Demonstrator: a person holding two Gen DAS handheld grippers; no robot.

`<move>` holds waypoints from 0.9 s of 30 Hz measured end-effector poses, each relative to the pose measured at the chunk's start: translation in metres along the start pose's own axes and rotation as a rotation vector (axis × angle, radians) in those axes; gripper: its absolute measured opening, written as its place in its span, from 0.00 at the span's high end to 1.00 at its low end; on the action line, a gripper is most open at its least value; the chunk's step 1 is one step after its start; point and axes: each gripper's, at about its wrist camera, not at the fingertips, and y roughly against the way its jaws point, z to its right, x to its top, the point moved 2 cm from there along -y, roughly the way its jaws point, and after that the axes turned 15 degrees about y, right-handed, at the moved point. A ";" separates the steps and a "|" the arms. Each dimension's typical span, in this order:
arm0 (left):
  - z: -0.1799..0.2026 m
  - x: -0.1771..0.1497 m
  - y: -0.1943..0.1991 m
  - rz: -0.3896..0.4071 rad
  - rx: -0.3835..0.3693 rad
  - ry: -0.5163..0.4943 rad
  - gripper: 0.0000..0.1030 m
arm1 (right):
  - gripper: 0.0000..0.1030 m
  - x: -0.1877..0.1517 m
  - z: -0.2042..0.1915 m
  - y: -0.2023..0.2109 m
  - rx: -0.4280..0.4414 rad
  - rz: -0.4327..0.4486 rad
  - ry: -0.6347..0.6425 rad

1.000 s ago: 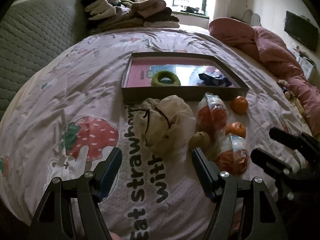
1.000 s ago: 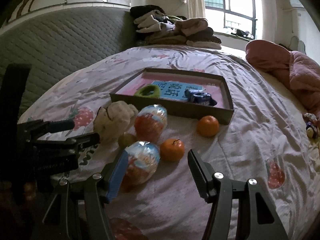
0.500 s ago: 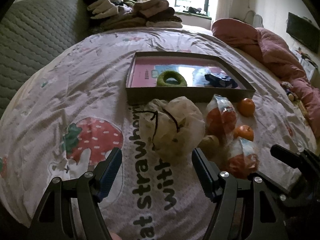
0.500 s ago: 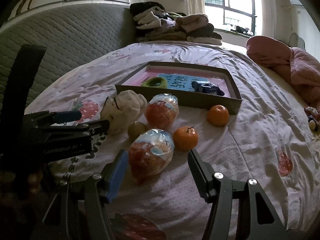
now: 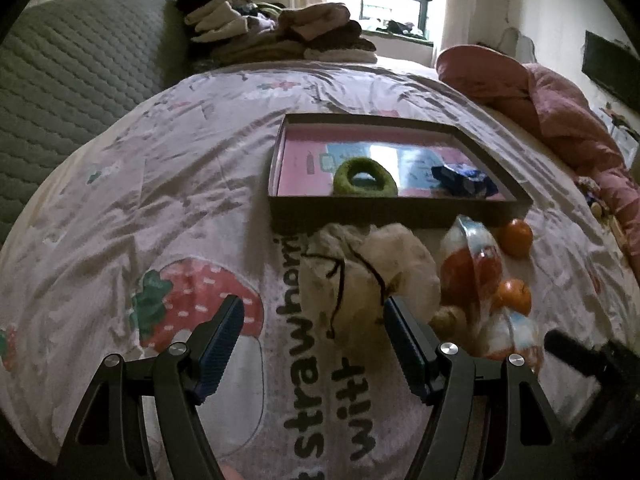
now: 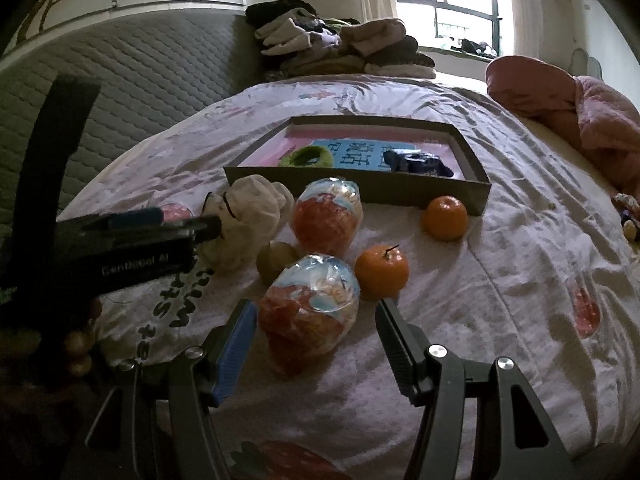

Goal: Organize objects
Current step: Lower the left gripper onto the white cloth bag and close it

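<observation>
Both grippers are closing in on the loose items since a second ago. Now the left gripper (image 5: 314,316) is hanging with jaws wide apart and empty, its right finger just reaching the cream drawstring pouch (image 5: 372,268). Likewise spread and gripping nothing, the right gripper (image 6: 316,322) is straddling the near wrapped snack bag (image 6: 310,308). Beyond, oranges (image 6: 382,270) are lying on the bed beside the open box (image 6: 360,190), which is sitting mid-bed. Grasps look imminent.

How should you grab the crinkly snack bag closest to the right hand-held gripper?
Grip the snack bag across its plump middle, coming down from above and the near side. It lies on its side on the bedspread, already between the open right hand-held gripper fingers; squeeze gently.
</observation>
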 end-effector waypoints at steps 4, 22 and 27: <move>0.001 0.003 -0.005 0.008 0.017 0.003 0.29 | 0.40 -0.001 -0.002 -0.004 -0.015 -0.008 -0.005; 0.012 0.007 -0.055 -0.101 0.025 0.013 0.29 | 0.42 -0.004 -0.005 -0.015 0.013 -0.021 -0.032; 0.016 0.008 -0.062 -0.113 0.026 0.019 0.29 | 0.46 -0.006 -0.005 -0.017 0.043 -0.021 -0.056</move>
